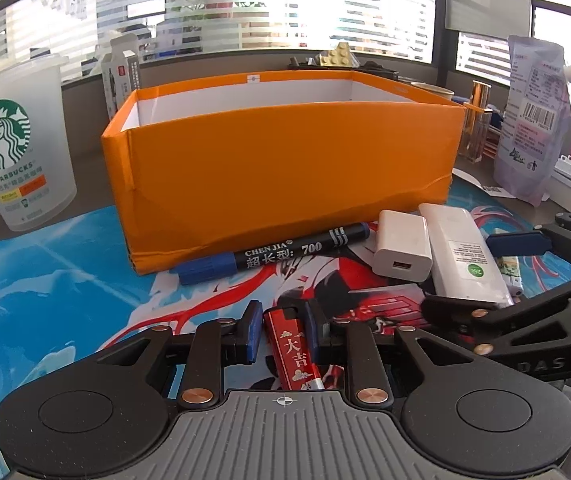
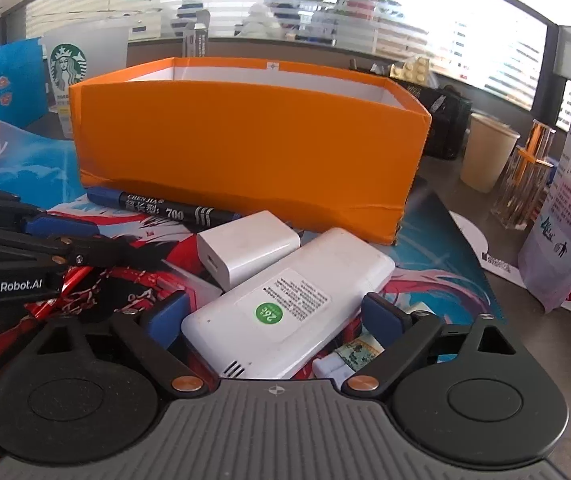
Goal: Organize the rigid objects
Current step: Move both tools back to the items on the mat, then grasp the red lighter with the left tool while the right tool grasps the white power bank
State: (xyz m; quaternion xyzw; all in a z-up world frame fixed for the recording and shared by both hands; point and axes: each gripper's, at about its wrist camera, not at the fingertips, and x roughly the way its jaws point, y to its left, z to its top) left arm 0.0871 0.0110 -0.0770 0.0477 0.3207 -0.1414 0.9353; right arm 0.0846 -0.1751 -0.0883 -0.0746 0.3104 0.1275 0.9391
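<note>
orange box (image 1: 285, 168), red lighter (image 1: 291, 354), white remote (image 2: 285, 304).

Frosted Starbucks cup (image 1: 13, 152), paper cup (image 2: 487, 150), barcoded pouch (image 1: 533, 120) around printed mat (image 1: 45, 280).

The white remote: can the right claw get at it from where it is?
Probably yes: the right claw is open and already straddles the white remote, nothing lying on top.

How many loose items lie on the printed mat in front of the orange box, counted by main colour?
Red: 1, lighter
Blue and black: 1, marker
White: 3, charger, remote, small item beside the remote
Total: 5
</note>
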